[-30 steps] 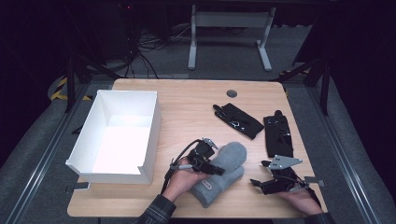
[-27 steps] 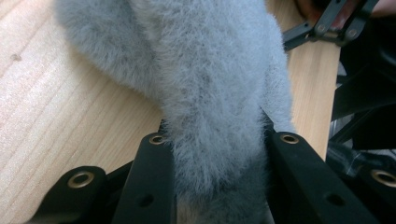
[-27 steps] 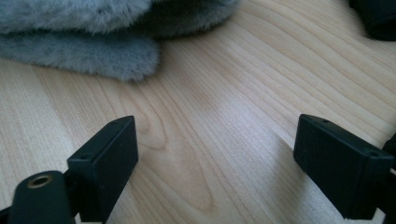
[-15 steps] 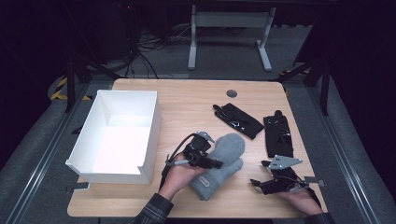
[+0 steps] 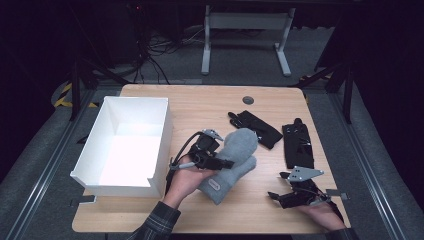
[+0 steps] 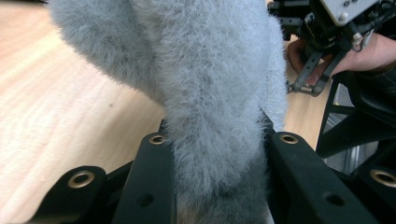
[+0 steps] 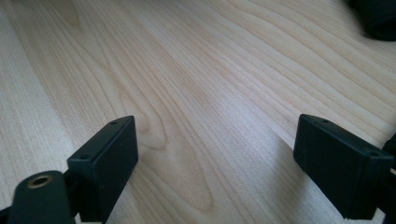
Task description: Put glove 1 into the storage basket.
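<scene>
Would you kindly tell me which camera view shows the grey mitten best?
The high view: the whole grey mitten shows there, with the left gripper clamped on it beside the white box. The left gripper view gives just fuzzy fabric pinched between its jaws; the right gripper view faces bare table.

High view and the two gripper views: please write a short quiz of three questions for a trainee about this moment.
1. True or false: the left gripper is shut on the grey mitten.
2. Which stands to the left of the mitten in the high view? A) white box B) black gloves C) right gripper
3. What lies between the jaws of the right gripper in its own view?

Key:
1. True: both jaws press into the fleece.
2. A.
3. Nothing but the bare wooden table; the jaws stand wide apart.
</scene>
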The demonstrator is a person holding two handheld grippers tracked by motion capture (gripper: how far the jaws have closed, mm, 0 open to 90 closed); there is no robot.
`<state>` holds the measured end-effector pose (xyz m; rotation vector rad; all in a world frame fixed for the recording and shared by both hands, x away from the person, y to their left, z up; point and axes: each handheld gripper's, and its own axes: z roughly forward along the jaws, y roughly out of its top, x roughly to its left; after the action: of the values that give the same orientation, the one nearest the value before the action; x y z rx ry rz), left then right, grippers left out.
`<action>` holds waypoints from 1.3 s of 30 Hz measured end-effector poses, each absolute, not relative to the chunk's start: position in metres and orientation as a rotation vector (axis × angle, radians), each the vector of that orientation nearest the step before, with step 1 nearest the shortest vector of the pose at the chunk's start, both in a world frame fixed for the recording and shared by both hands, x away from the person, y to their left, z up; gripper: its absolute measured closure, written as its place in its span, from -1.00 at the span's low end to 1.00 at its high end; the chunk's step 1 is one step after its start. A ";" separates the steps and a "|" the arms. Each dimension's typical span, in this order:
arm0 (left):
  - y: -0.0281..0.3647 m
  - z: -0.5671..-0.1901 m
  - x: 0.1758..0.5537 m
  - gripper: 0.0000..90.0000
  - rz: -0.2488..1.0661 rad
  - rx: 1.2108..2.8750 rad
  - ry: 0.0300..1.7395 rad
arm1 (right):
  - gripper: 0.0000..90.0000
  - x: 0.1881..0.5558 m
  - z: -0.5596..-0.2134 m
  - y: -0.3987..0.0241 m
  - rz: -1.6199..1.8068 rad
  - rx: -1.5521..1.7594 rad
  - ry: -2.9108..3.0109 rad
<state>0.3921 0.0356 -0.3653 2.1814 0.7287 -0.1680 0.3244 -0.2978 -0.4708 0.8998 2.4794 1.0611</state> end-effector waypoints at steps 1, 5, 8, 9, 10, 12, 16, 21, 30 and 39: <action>0.037 -0.363 0.392 0.61 -0.162 2.174 0.732 | -0.68 0.324 -0.471 -0.298 1.061 0.900 2.479; 0.046 -0.350 0.393 0.62 -0.142 2.155 0.740 | -0.68 0.324 -0.471 -0.298 1.061 0.900 2.479; 0.051 -0.343 0.393 0.62 -0.127 2.143 0.746 | -0.68 0.325 -0.471 -0.298 1.062 0.897 2.479; 0.055 -0.337 0.393 0.62 -0.118 2.138 0.750 | -0.68 0.325 -0.471 -0.298 1.062 0.898 2.480; 0.058 -0.333 0.393 0.62 -0.107 2.132 0.755 | -0.68 0.324 -0.471 -0.298 1.062 0.898 2.480; 0.065 -0.323 0.393 0.62 -0.086 2.126 0.764 | -0.68 0.325 -0.471 -0.298 1.062 0.898 2.480; 0.074 -0.309 0.393 0.62 -0.054 2.116 0.778 | -0.68 0.325 -0.471 -0.298 1.061 0.898 2.479; 0.089 -0.292 0.394 0.62 -0.031 2.104 0.797 | -0.68 0.325 -0.471 -0.298 1.061 0.898 2.479; 0.123 -0.265 0.396 0.62 0.031 2.058 0.848 | -0.68 0.325 -0.471 -0.298 1.060 0.899 2.477; 0.162 -0.242 0.399 0.62 0.099 1.996 0.919 | -0.68 0.325 -0.471 -0.298 1.060 0.900 2.477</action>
<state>0.3988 0.1620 -0.2425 1.9957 0.9186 0.0990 0.3248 -0.2975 -0.4708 0.9000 2.4773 1.0605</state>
